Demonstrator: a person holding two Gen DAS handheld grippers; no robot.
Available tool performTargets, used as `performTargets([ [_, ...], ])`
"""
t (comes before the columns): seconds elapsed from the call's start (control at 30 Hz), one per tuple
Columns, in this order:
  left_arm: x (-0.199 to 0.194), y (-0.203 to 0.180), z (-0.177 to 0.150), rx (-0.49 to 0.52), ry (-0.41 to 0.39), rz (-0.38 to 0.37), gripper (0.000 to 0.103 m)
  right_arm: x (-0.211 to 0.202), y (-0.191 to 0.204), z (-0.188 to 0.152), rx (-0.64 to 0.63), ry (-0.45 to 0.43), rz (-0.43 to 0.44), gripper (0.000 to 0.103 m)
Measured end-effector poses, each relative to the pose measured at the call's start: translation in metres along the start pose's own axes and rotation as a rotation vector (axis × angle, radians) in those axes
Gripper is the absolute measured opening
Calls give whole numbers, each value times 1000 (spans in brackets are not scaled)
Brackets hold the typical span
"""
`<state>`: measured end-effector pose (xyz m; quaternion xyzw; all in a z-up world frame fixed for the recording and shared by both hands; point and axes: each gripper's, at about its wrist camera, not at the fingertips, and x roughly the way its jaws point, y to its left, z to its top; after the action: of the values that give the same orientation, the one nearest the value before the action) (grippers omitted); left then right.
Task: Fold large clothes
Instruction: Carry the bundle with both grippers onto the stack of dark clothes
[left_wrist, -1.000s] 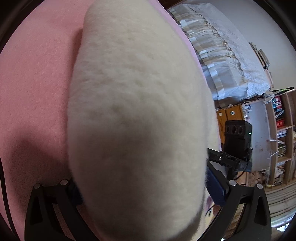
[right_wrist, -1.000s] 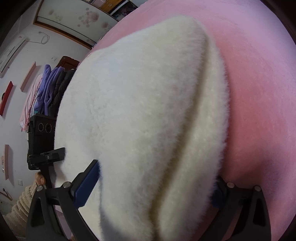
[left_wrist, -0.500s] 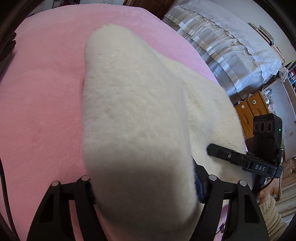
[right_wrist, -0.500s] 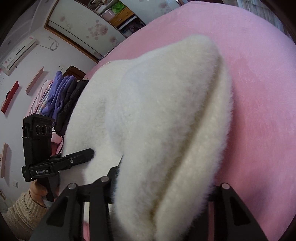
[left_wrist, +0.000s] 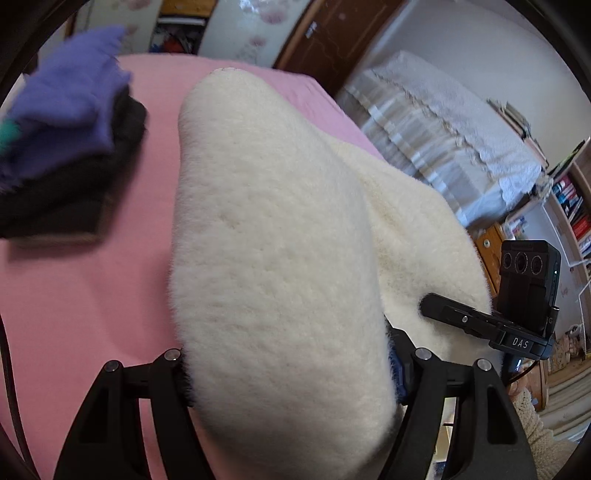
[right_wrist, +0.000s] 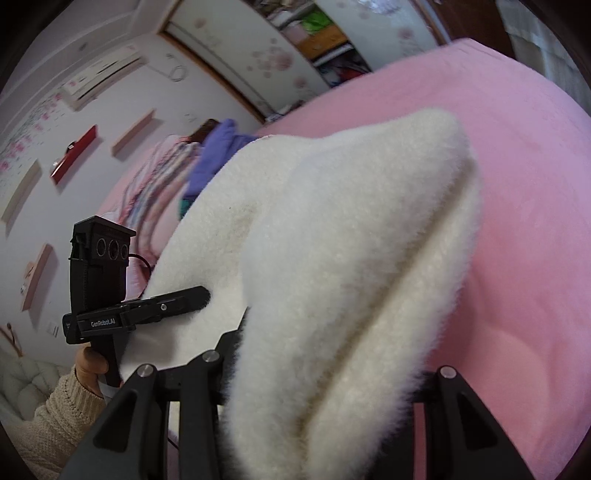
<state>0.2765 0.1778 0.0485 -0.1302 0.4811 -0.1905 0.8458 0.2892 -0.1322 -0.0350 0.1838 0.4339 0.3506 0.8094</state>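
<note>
My left claw (left_wrist: 288, 373) and right claw (right_wrist: 325, 380) each grip the white fleece garment (left_wrist: 273, 236), lifted over the pink bed (left_wrist: 85, 295); next, I judge, carry it far to fold.

Your left gripper (left_wrist: 291, 373) clamps a thick fold of the fluffy cream-white fleece garment (left_wrist: 273, 236) above the pink bedspread (left_wrist: 92, 295), with the right gripper (left_wrist: 428, 306) pinching its far edge beside you.

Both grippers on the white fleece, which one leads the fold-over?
Left, marginally. The left gripper and right gripper both clamp the white fleece garment, but bare pink bedspread lies beside the left.
</note>
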Motion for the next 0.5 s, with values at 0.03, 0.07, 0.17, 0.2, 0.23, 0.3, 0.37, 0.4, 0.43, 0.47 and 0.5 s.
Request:
performTargets([
  [0.03,-23,10,10,1,-24,18,71,8,17,12,-22,-5,14,41],
  [0.07,-49,21,22,3,-49,38,71,19,39,28,-55,-11,31,41],
  [0.17,-108,58,67,21,-107,92,71,53,93,75,-122,-30,71,41],
  [0.2,-124,74,82,21,-123,100,71,63,108,89,-142,-39,81,41],
  [0.23,-142,95,98,19,-138,109,72,74,122,103,-161,-47,88,41],
  [0.3,-171,132,133,19,-157,142,72,102,154,142,-203,-66,99,41],
  [0.37,-189,164,172,21,-164,181,72,129,177,170,-234,-73,101,41],
  [0.4,-193,177,190,27,-165,198,72,146,188,186,-245,-76,101,41],
  [0.43,-198,195,207,10,-176,208,73,160,196,200,-260,-83,95,41],
  [0.47,-200,212,223,6,-181,223,73,178,203,216,-259,-87,96,41],
  [0.5,-198,227,237,-7,-192,235,73,192,209,227,-272,-90,90,41],
])
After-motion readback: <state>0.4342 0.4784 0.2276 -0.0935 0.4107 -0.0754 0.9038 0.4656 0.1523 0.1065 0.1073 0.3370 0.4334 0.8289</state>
